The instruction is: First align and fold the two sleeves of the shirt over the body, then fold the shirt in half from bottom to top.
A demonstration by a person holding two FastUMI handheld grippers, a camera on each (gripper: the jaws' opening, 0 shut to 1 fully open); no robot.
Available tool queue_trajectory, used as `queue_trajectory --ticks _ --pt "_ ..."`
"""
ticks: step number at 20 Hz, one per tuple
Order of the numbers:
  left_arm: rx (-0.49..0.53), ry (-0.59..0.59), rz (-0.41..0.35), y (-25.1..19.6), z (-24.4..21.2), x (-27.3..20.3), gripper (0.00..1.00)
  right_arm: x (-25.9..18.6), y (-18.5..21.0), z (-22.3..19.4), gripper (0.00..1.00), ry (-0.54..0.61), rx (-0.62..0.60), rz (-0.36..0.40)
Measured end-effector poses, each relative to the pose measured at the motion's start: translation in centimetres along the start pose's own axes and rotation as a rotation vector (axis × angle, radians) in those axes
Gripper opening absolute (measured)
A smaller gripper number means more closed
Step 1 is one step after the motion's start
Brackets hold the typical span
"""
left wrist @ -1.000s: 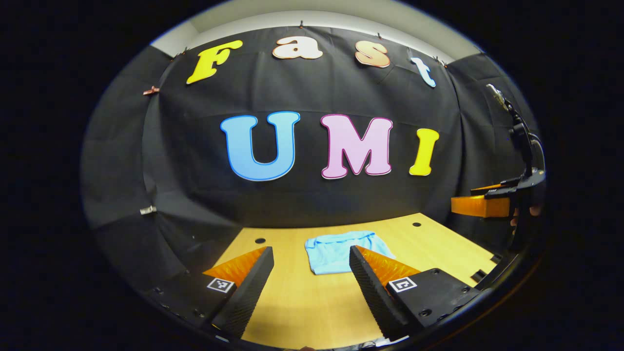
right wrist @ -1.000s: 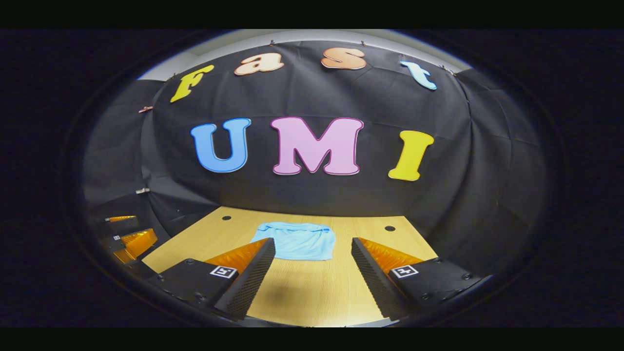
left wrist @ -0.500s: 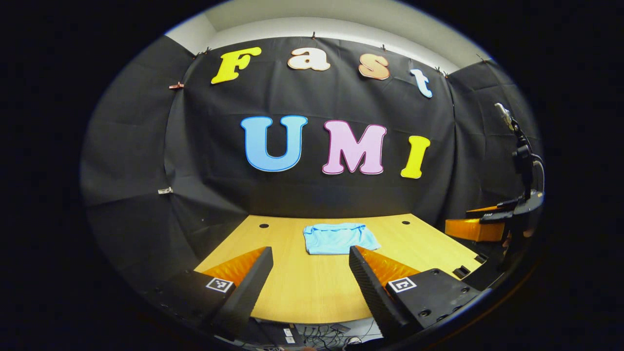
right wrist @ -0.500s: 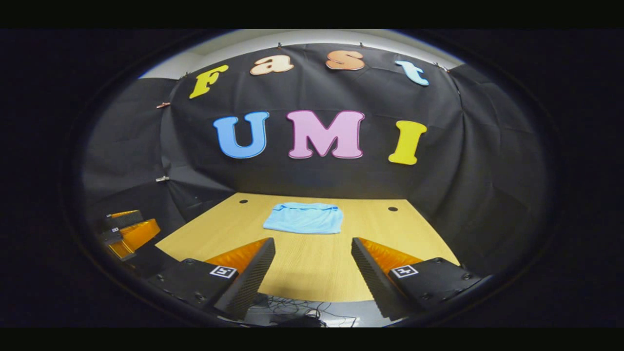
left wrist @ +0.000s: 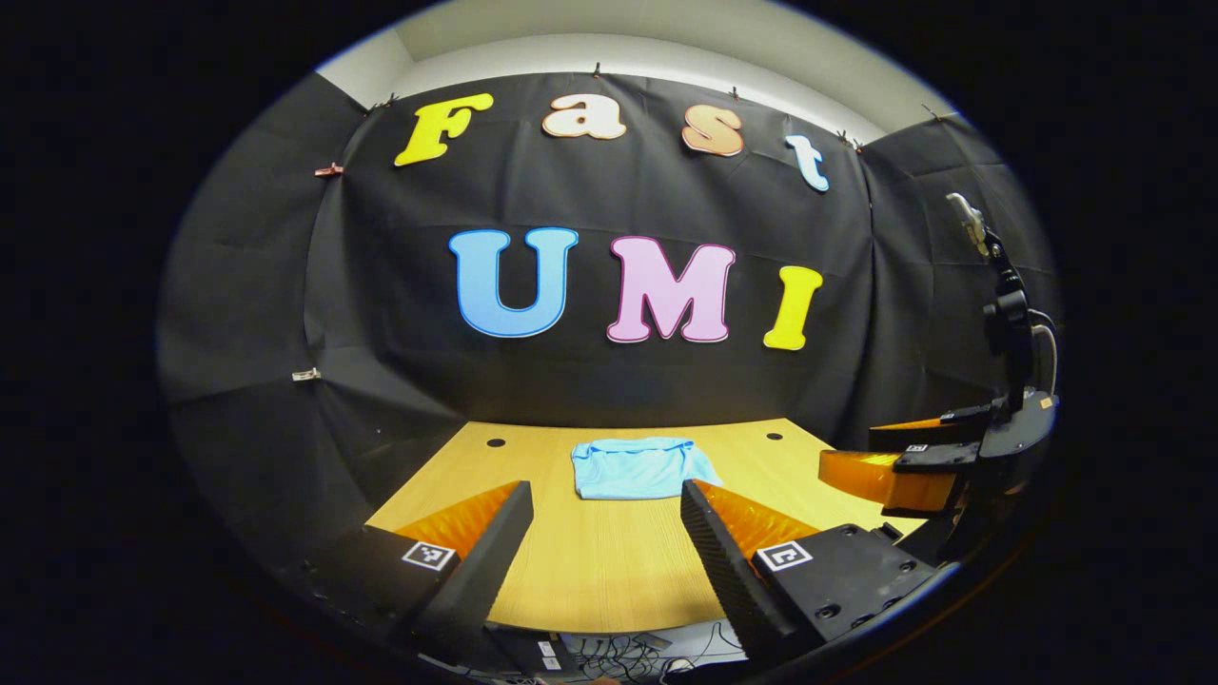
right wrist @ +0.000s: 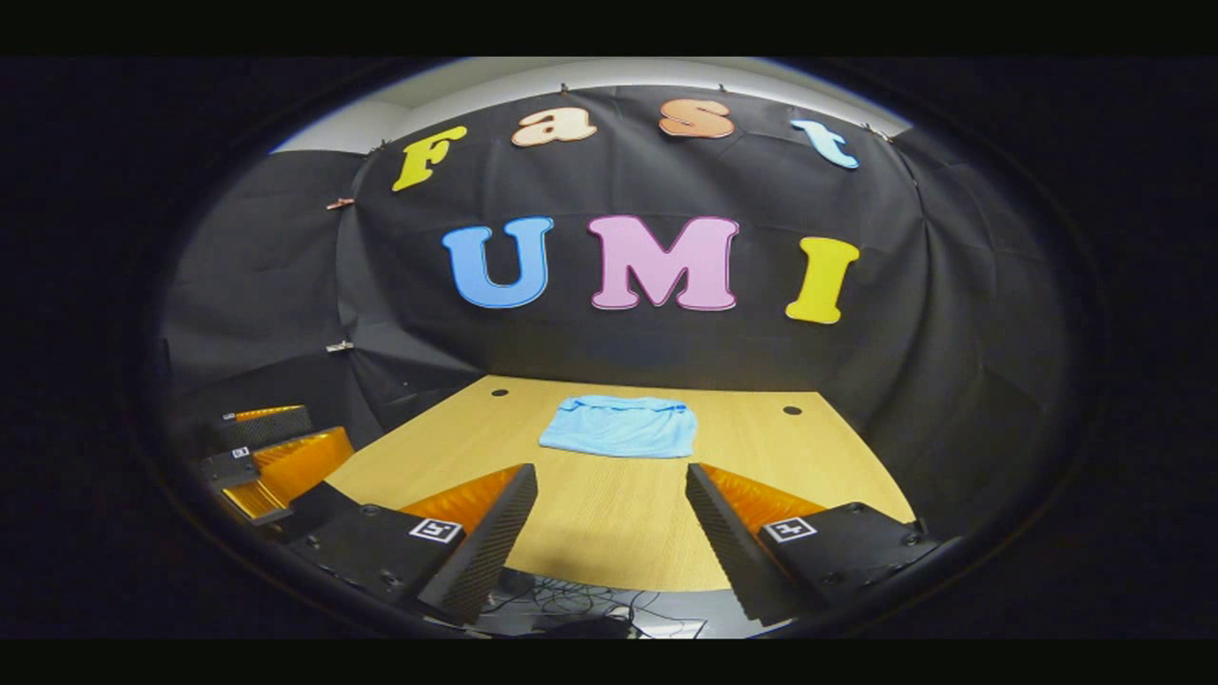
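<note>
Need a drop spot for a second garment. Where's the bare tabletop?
Bare table: the wide strip between the folded shirt and the near edge, plus both flanks out to the holes. Behind the shirt it's tight against the wall.

Shirt [right wrist: 618,427] lies on table [right wrist: 809,466], apparently folded.

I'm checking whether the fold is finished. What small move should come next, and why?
Probably none beyond parking both grippers: the blue shirt lies as a compact folded rectangle on the table, and the left gripper and right gripper are open, well short of it.
</note>
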State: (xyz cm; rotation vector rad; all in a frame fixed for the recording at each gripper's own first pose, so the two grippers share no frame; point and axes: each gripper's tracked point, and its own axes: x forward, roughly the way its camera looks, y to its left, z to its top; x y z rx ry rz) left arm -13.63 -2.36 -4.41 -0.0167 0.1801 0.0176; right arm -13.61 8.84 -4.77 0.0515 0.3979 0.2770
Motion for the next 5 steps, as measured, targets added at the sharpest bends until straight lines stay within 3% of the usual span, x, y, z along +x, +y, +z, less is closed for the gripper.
queue_trajectory --ticks 5 --pt "-0.018 0.007 0.003 0.54 -0.16 0.06 0.99 0.55 0.90 0.15 0.98 0.011 -0.003 0.030"
